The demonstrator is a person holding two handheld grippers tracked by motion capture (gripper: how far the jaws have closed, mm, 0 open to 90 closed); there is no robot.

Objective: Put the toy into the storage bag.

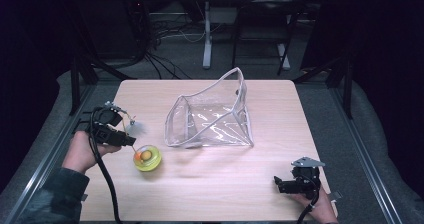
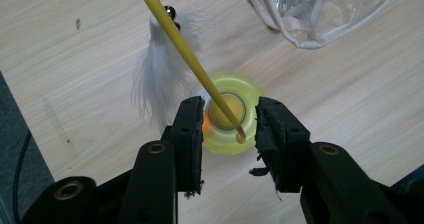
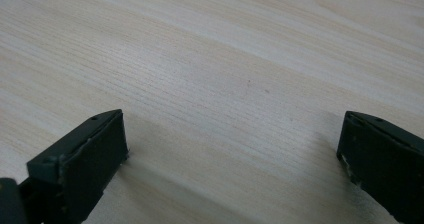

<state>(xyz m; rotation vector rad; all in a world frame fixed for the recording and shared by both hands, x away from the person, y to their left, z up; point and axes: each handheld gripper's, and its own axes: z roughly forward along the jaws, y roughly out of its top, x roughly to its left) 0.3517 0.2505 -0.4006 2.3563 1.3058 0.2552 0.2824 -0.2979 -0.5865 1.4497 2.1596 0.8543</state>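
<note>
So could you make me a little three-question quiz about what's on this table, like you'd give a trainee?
1. True or false: the clear plastic bag lies flat and zipped shut.
2. Which is nearest the yellow-green round toy? A) the left gripper B) the right gripper C) the bag
3. Fill in: the thin yellow stick rising from the toy passes a tuft of white ____.

Key:
1. False; it stands open, its rim propped up.
2. A; its jaws stand apart either side of the toy, while the right gripper rests open over bare wooden table.
3. Feathers.
</note>
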